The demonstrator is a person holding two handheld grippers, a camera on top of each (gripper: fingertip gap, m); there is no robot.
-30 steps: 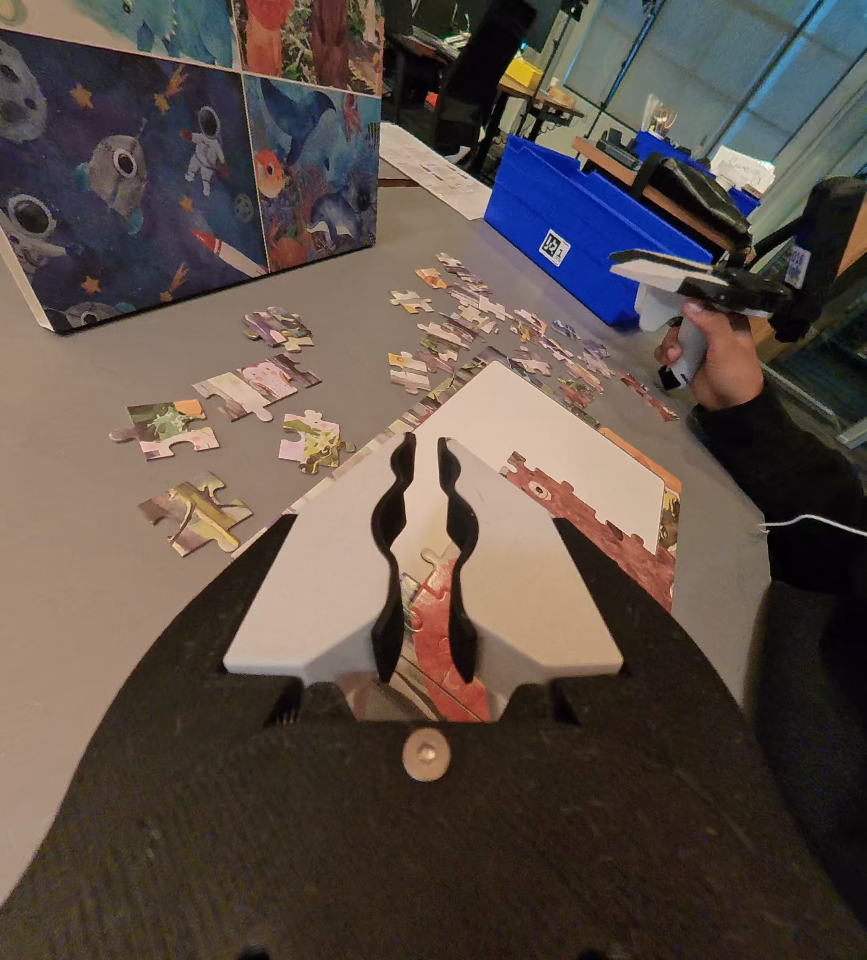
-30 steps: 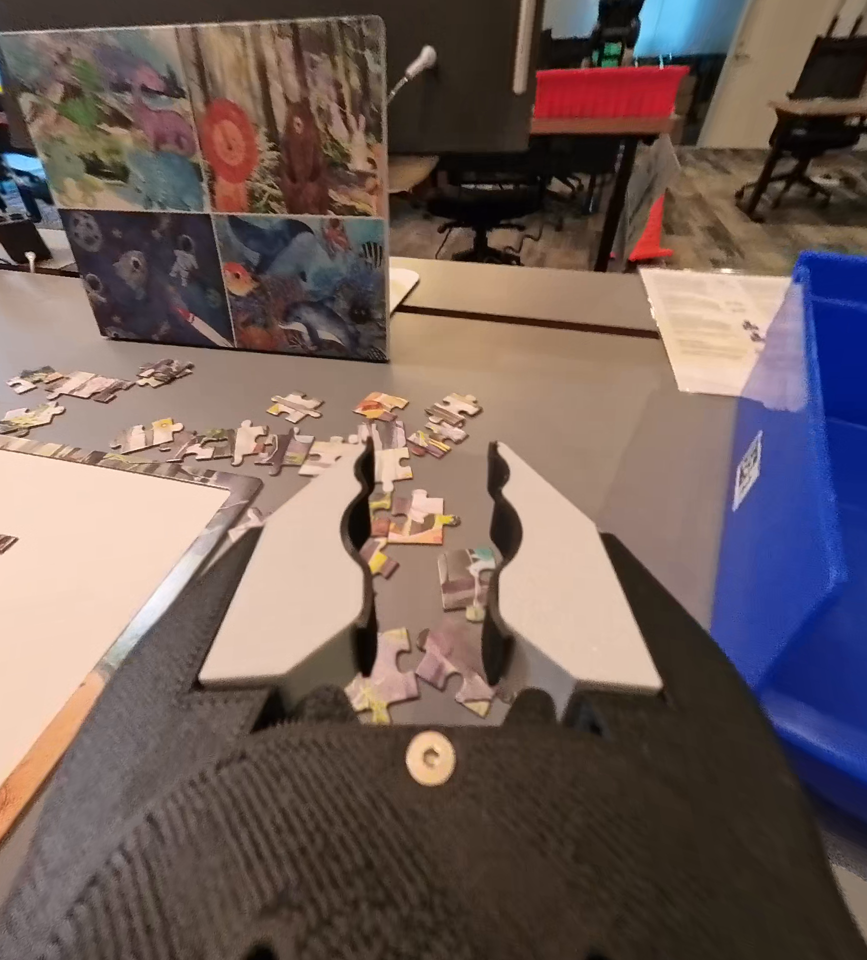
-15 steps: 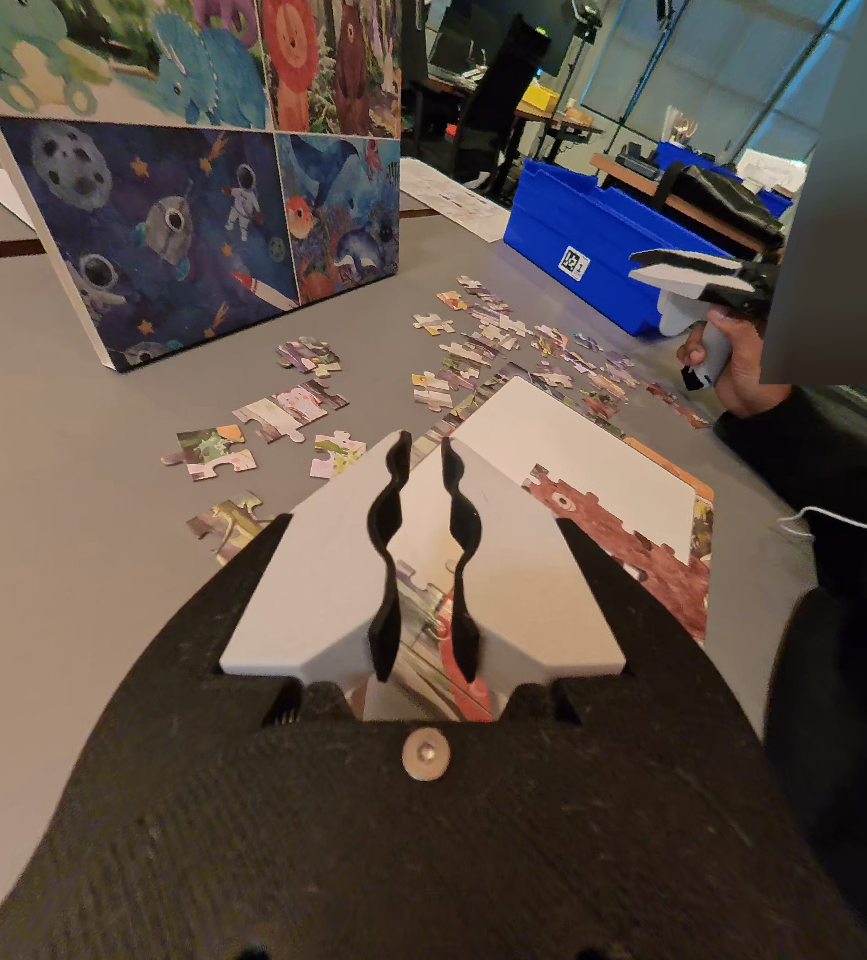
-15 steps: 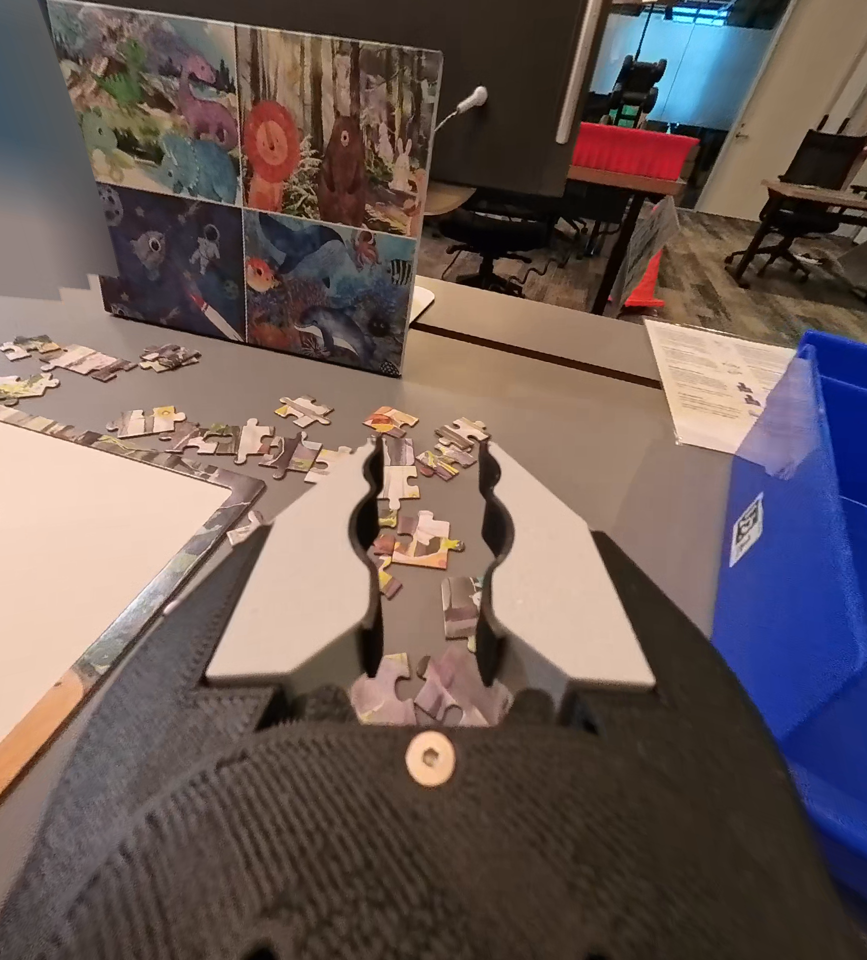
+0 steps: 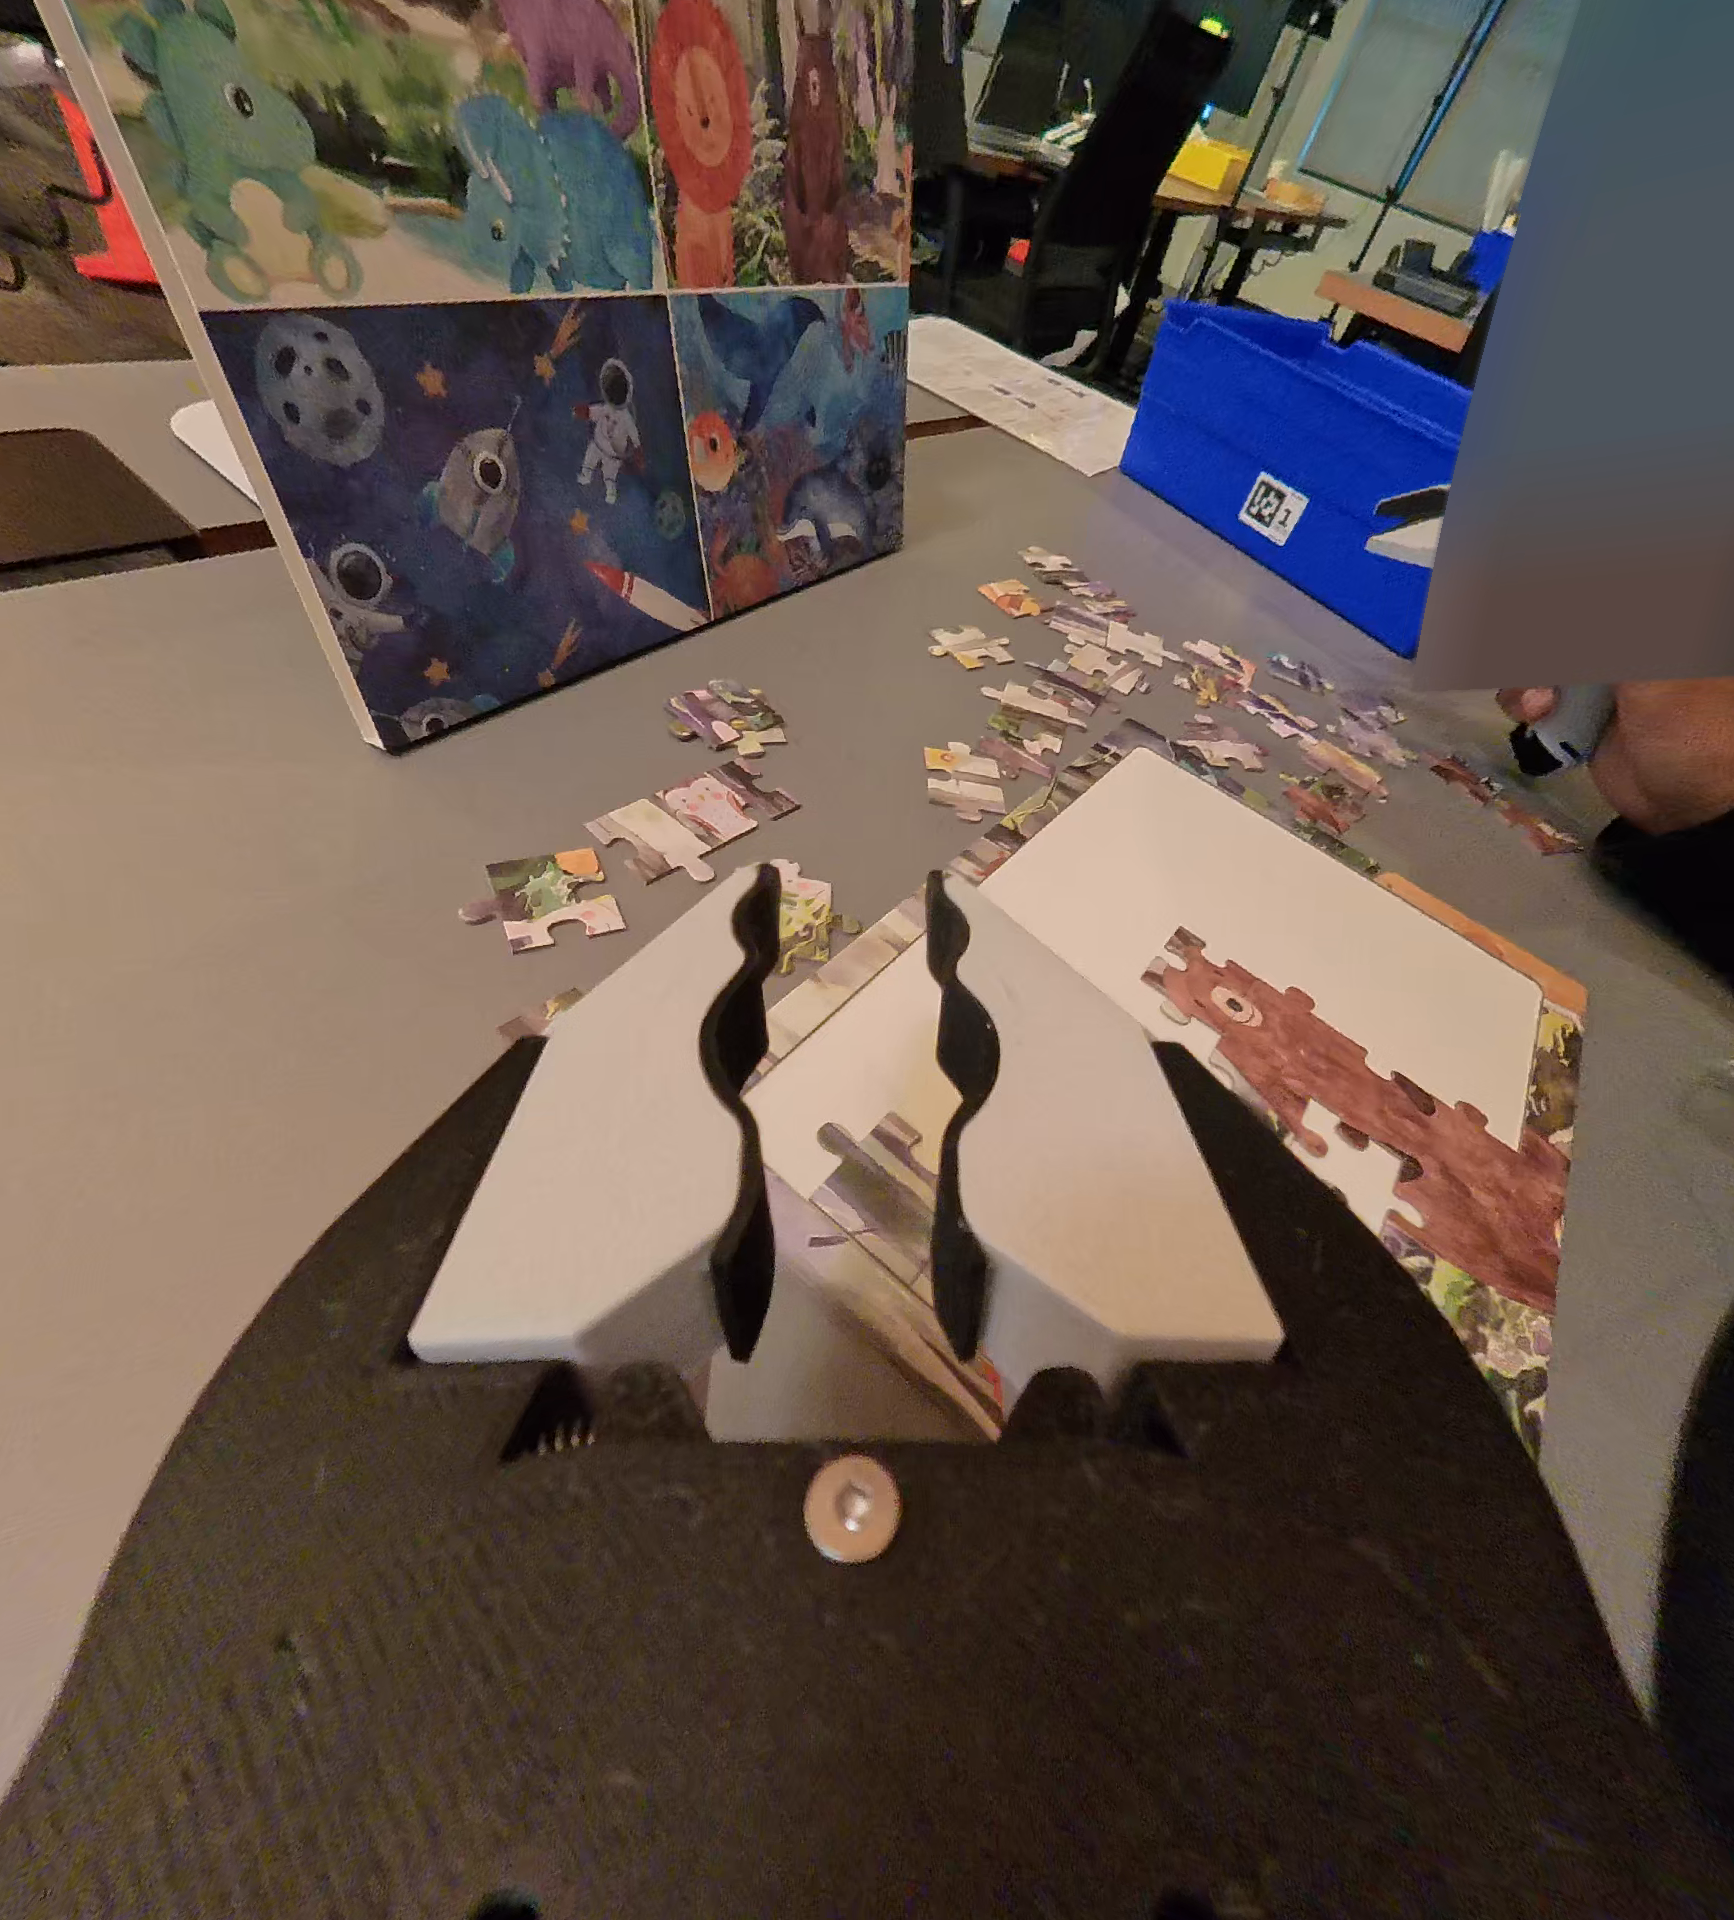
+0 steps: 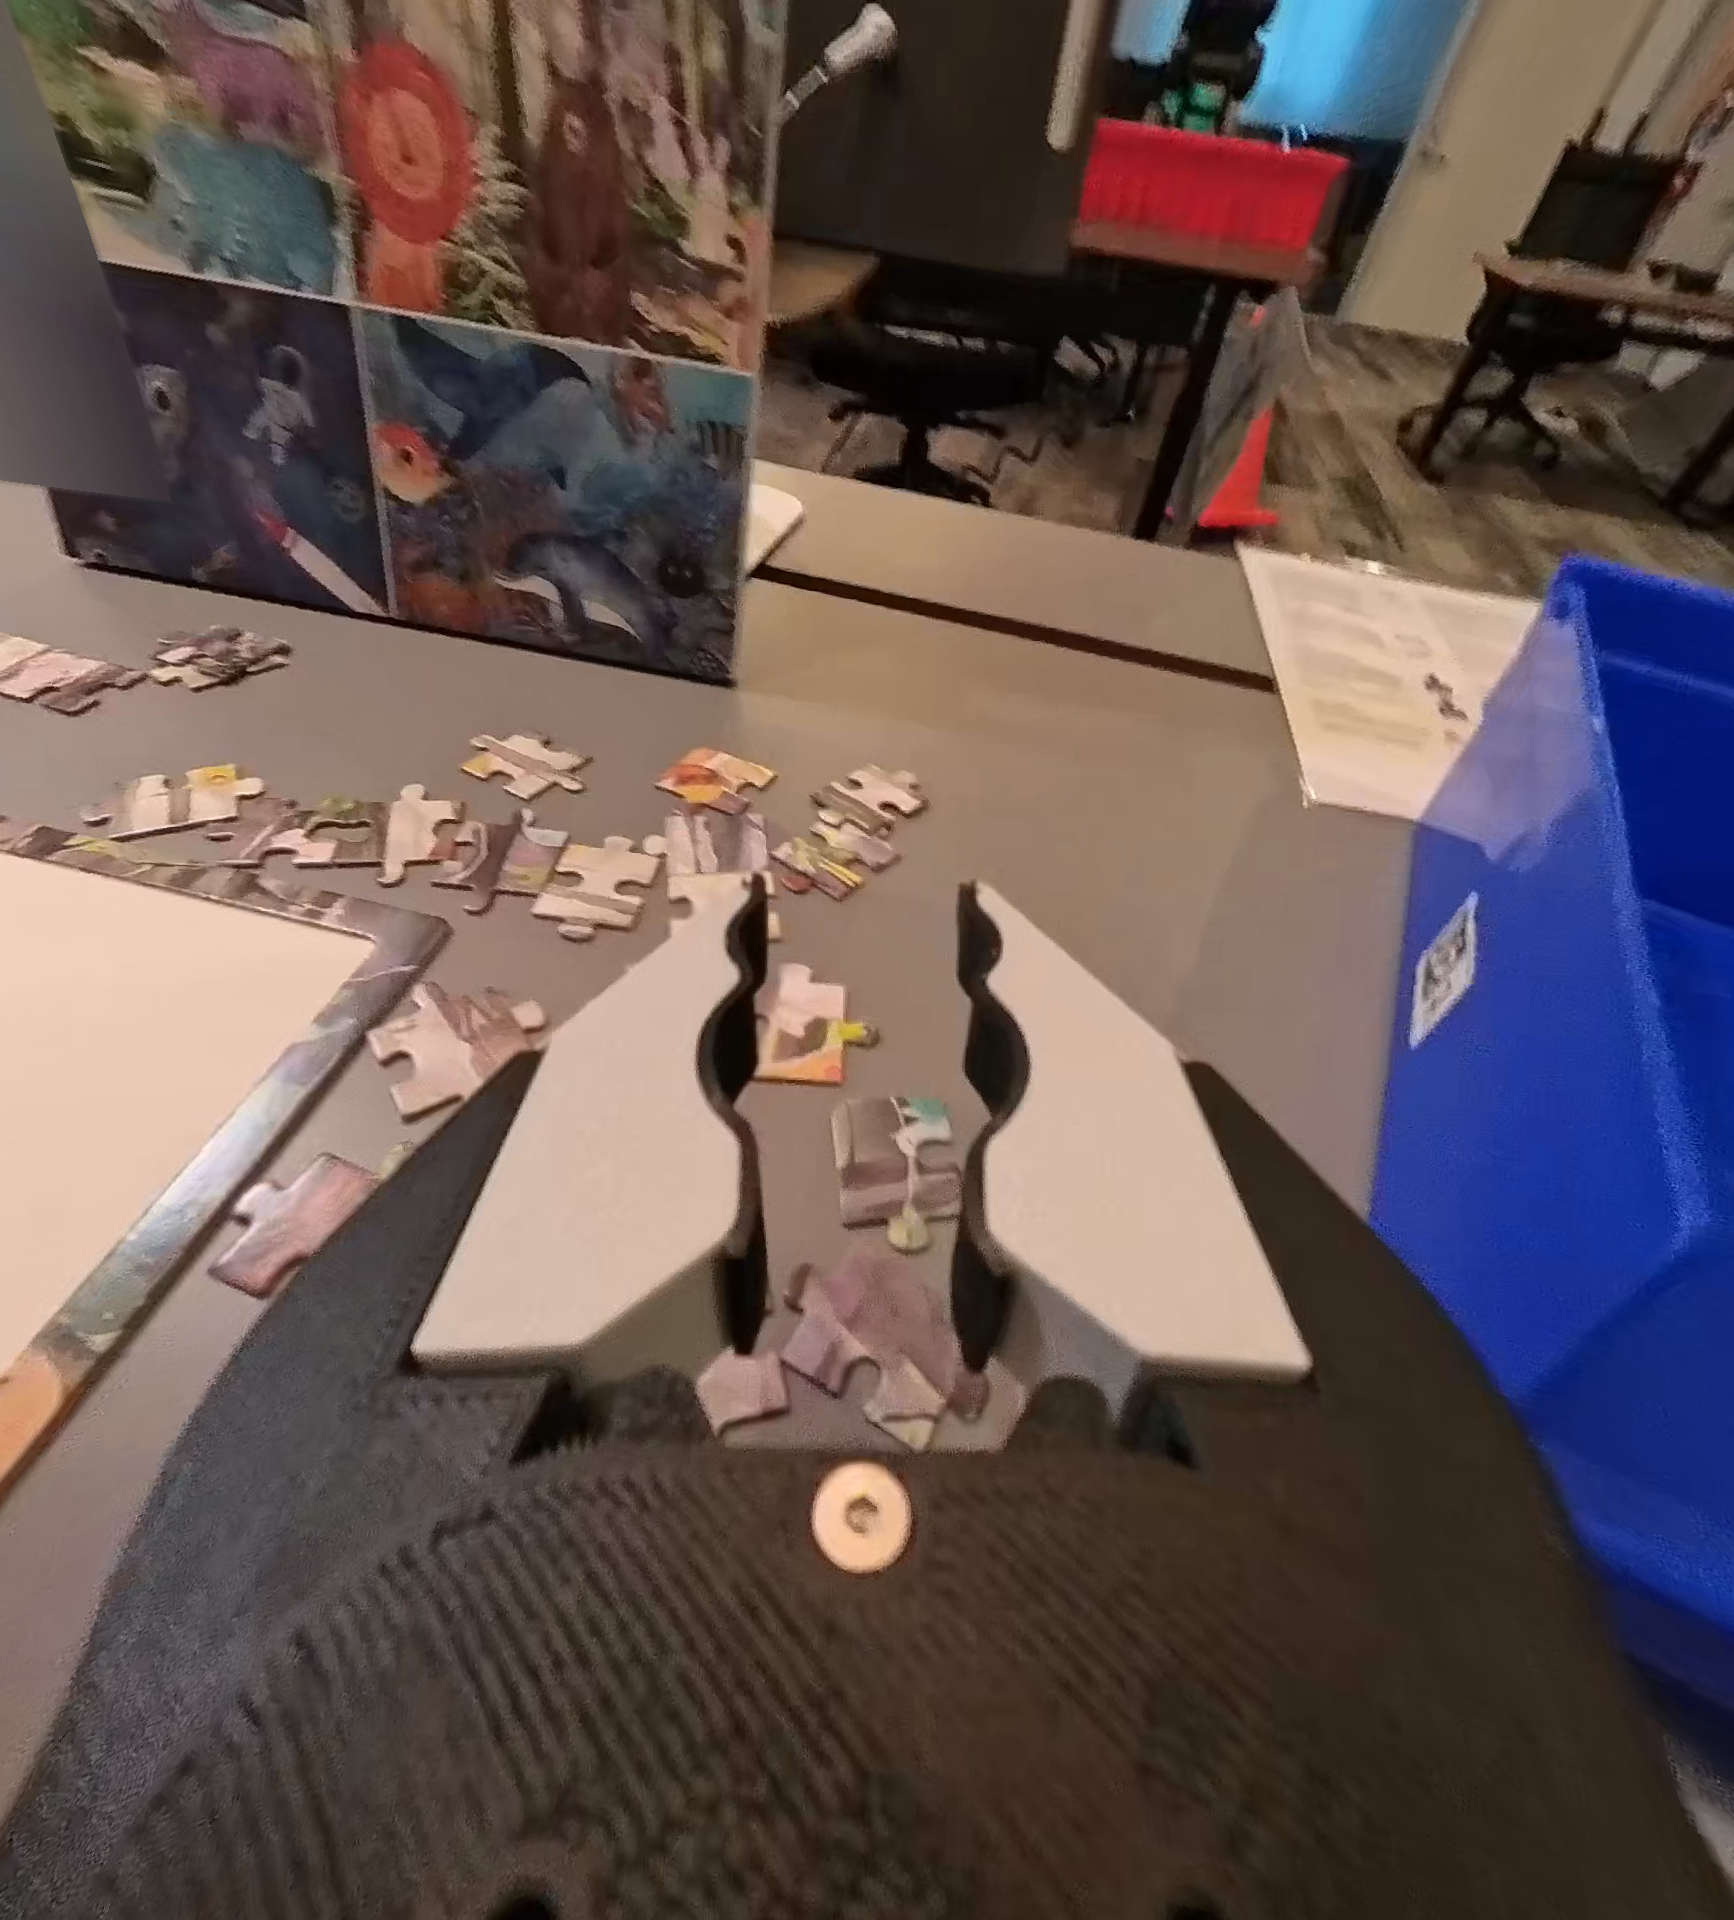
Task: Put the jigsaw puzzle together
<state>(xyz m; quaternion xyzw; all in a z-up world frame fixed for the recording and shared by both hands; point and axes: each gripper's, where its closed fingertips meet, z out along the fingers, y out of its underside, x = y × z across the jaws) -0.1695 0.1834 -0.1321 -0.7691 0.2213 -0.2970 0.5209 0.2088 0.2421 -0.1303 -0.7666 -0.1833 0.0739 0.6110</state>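
The left tool [image 5: 847, 894], grey-fingered with wavy black pads, hangs with its fingers apart and nothing between them, above the near-left corner of the white rectangular puzzle board with a printed picture border [image 5: 1258, 894]. On that board a joined patch of brown bear pieces [image 5: 1362, 1101] lies at 3 o'clock from the tool, touching the board's right border.

The right tool [image 6: 863, 894] is likewise spread wide and holds nothing, over loose cardboard puzzle pieces [image 6: 894, 1174] scattered on the flat grey tabletop [image 6: 1102, 831]. The board's corner [image 6: 395, 935] sits at 9 o'clock; the wall of a blue plastic bin [image 6: 1528, 1122] stands close at 3 o'clock, narrowing the room on that side. Bare tabletop lies open at 12 to 1 o'clock, ahead of the fingers.

A tall upright puzzle box with four cartoon pictures [image 5: 551, 416] stands at 11 o'clock from both tools, with open grey surface to its left in the left wrist view.
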